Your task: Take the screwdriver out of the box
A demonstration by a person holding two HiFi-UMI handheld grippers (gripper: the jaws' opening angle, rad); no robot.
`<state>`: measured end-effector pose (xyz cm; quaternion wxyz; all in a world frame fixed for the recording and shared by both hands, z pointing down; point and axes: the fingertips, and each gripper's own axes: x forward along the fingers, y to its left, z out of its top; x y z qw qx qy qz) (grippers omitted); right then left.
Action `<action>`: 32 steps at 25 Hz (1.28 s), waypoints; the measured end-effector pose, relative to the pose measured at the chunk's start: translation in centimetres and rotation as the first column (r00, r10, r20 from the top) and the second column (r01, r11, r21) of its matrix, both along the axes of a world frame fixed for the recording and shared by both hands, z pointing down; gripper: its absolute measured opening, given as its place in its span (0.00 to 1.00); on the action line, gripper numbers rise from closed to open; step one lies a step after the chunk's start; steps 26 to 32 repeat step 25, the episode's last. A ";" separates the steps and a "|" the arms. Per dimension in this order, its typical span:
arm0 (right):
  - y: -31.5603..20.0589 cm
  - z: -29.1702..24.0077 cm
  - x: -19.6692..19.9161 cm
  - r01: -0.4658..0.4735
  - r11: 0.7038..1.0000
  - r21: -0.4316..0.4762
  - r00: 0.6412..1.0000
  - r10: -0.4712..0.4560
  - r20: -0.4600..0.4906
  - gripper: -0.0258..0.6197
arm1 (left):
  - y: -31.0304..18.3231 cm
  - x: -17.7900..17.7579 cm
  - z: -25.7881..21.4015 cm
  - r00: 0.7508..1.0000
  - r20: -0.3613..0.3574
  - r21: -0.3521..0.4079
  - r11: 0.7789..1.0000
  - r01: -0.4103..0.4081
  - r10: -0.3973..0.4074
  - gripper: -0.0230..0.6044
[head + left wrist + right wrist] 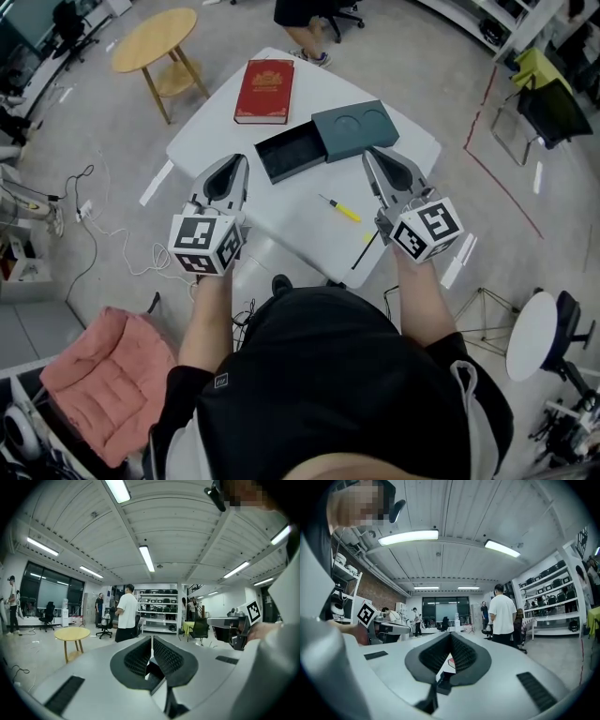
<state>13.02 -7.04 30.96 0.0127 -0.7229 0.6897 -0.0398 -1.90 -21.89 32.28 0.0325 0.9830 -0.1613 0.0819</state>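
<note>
A small screwdriver with a yellow handle lies on the white table, outside the box and just in front of it. The dark box's open tray looks empty, and its teal lid rests against the tray's right side. My left gripper hovers left of the tray, its jaws shut with nothing between them. To the right of the screwdriver my right gripper is held level, its jaws also shut and empty. Neither gripper touches the screwdriver.
A red book lies at the table's far end. A thin black rod sits near the table's near right edge. A round wooden side table stands at far left, a pink cushion and cables on the floor at left.
</note>
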 end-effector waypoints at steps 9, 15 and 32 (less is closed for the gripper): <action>-0.1 0.1 0.0 0.007 1.000 0.007 1.000 -0.008 0.024 0.08 | -0.2 -0.6 0.5 1.000 0.006 -0.011 1.000 0.020 -0.020 0.08; -0.1 -0.1 0.1 0.011 1.000 0.011 1.000 -0.011 0.015 0.08 | -0.1 -0.7 0.4 1.000 0.003 -0.012 1.000 0.025 -0.024 0.08; 0.5 0.0 0.1 0.012 1.000 0.011 1.000 -0.012 0.021 0.08 | 0.5 -0.6 0.4 1.000 0.004 -0.012 1.000 0.025 -0.025 0.08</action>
